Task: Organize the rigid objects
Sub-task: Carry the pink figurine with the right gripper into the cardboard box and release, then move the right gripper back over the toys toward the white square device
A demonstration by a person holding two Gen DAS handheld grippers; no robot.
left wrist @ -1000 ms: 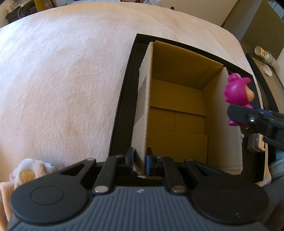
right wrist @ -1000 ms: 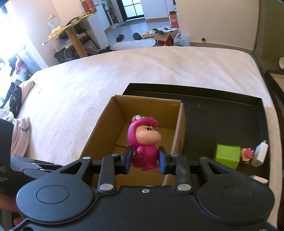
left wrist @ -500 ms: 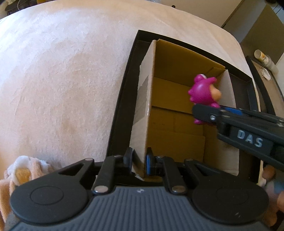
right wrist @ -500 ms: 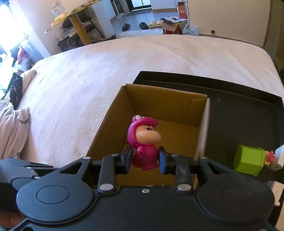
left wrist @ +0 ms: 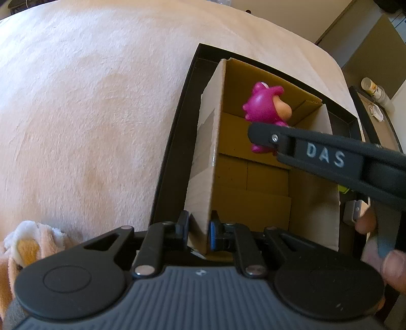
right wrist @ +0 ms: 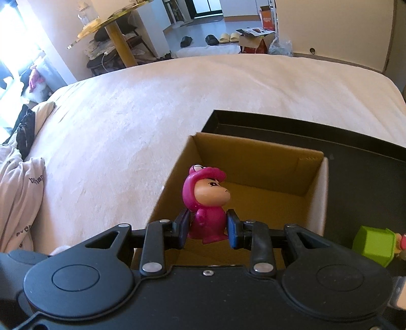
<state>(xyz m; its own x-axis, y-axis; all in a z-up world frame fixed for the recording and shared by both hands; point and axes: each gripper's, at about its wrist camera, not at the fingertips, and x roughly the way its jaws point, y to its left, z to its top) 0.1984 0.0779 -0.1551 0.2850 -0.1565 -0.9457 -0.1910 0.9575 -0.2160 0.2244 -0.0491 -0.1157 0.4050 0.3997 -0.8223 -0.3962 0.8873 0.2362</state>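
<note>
**Pink figure held over the open box**

The right tool point(right wrist: 207, 228) pinched the pink figure point(right wrist: 206, 203) at its body, upright, above the open box point(right wrist: 256, 162) — not yet on its floor. The left tool point(left wrist: 199, 229) was clamped on the box's near wall. The box sat in a black tray point(right wrist: 355, 142) on the bed point(right wrist: 142, 114); a green cube point(right wrist: 374, 245) lay beside it.

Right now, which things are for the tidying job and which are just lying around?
For the job:
- pink figure, held in the right gripper
- box, its wall pinched by the left gripper
- green cube
- black tray

Just lying about:
- towel
- clothes
- slippers
- round table
</note>
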